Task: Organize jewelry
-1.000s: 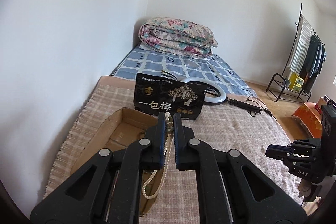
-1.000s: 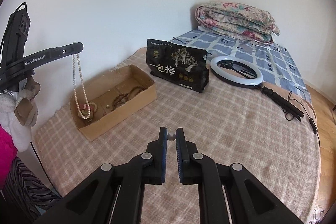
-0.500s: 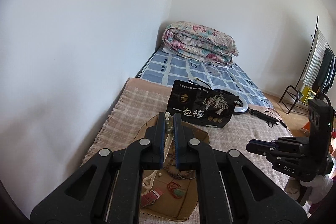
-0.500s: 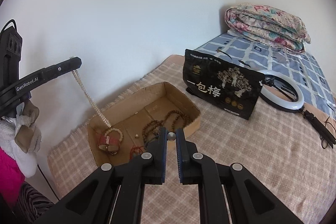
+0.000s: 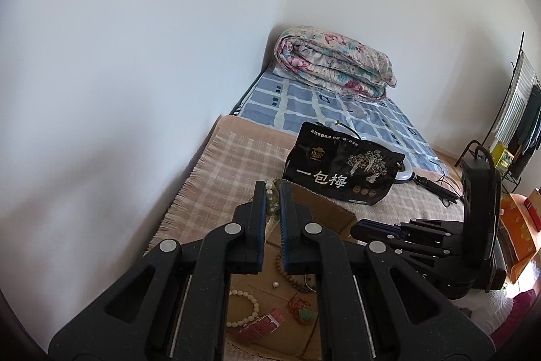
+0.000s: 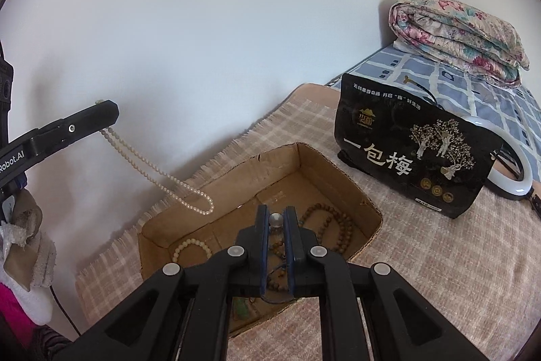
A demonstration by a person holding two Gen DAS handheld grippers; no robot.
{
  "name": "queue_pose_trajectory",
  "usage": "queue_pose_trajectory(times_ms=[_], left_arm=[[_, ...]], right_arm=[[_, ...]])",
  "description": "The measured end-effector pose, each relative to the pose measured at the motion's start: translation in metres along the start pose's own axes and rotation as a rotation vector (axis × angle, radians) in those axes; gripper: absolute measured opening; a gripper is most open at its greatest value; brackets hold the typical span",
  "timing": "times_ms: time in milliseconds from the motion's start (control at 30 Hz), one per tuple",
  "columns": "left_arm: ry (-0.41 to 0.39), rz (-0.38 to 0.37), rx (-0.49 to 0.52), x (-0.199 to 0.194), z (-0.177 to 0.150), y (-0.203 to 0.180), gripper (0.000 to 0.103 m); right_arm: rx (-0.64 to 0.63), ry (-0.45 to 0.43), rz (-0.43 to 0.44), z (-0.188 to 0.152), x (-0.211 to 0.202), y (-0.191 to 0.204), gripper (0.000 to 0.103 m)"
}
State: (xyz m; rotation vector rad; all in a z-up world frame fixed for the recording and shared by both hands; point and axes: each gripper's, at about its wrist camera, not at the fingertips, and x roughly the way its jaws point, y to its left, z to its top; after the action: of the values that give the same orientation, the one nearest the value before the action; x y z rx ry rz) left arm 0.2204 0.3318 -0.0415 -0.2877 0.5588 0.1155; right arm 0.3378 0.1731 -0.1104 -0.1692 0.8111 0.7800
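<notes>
Here, in the left wrist view, the left gripper (image 5: pixel 272 188) is clenched on a pearl necklace (image 5: pixel 269 192), whose beads show in the narrow gap between the blue pads; most of the strand is hidden behind the jaws. Below and ahead lies an open cardboard box (image 5: pixel 324 208) on a checked blanket (image 5: pixel 233 164). Inside the box are a cream bead bracelet (image 5: pixel 244 308), a pink watch strap (image 5: pixel 260 325), a red cord with a green pendant (image 5: pixel 302 310), a loose pearl (image 5: pixel 276 285) and part of a brown bead string (image 5: pixel 287 273). A black snack bag (image 5: pixel 341 171) stands upright just behind the box's far edge. To the right the right gripper (image 5: pixel 358 227) reaches in over the box's near right corner, covering that side of it. Further back sit a ring light (image 5: pixel 404 173) and a folded floral quilt (image 5: pixel 334 63).

From the right wrist view, the right gripper (image 6: pixel 276 219) is closed on a small silvery bead (image 6: pixel 276 219) at the fingertips, held above the box (image 6: pixel 219 185). Its black arms block the near part of the box floor. The left gripper (image 6: pixel 111 117) enters from the left, and the necklace (image 6: pixel 159 178) swings from it slantwise, its lower loop over the box's left wall. On the floor lie the cream bracelet (image 6: pixel 191 247) and the brown beads (image 6: pixel 333 225). The bag (image 6: pixel 412 158) stands close beyond the box's right corner, the ring light (image 6: pixel 514 171) partly hidden behind it.
</notes>
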Motion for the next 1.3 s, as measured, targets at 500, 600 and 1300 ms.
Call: queue_pose_trajectory(times_ms=[500,600,1300], left_arm=[[0.041,0.044,0.036,0.016,-0.008,-0.009,0.005],[0.039,0.051,0.028,0.015,-0.008,-0.009,0.04],[-0.012,0.069,0.072,-0.012,-0.014,-0.029,0.062]], right_arm=[[0.045,0.005,-0.023,-0.002,0.016,-0.017,0.03],[0.051,-0.007,-0.058,-0.002,0.013,-0.018,0.058],[0.069,-0.069,-0.201,-0.005,-0.032,-0.023,0.103]])
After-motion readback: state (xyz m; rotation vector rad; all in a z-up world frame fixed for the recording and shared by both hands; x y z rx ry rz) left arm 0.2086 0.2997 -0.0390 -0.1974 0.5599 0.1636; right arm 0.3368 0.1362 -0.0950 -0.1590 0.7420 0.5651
